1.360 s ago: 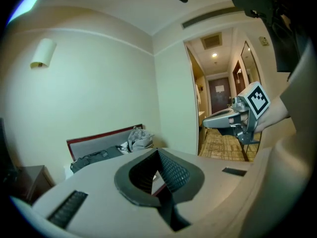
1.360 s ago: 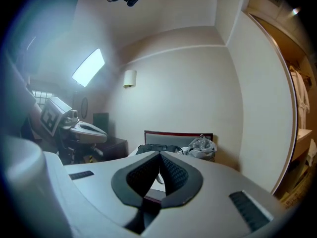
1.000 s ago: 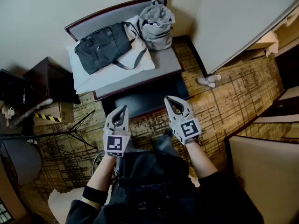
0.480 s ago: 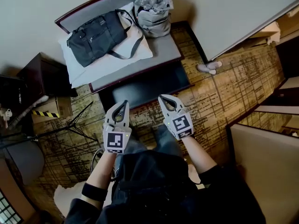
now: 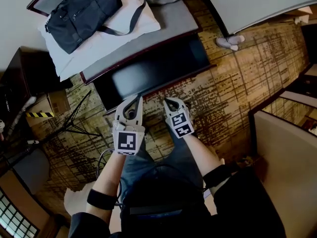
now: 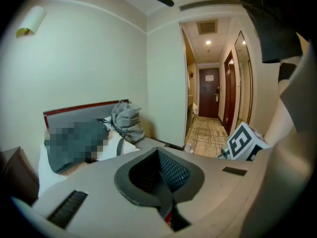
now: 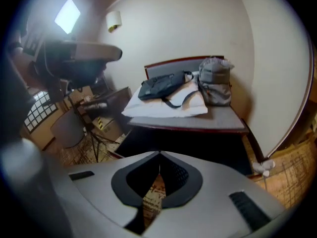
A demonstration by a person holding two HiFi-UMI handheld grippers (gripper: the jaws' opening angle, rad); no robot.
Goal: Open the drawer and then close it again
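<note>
Both empty. We see left gripper point(image 5: 137, 101) fingers closed tip to tip, right gripper point(image 5: 167, 102) likewise, with only carpet point(image 7: 154, 190) visible through its pad loop. Drawer point(image 5: 156, 67) is the dark front under the bench point(image 5: 173, 21), just ahead of both fingertips, untouched, looks pushed in. Black bag point(image 5: 79, 9) and pillow point(image 5: 99, 48) sit further beyond, on top.

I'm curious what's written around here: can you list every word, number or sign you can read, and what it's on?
No readable words or numbers anywhere.
Left cube, right cube: black-and-white square patterns, not writing.
Cardboard box: yellow-and-black striped tape, no words.
Hallway door: small plate, too small to read.
</note>
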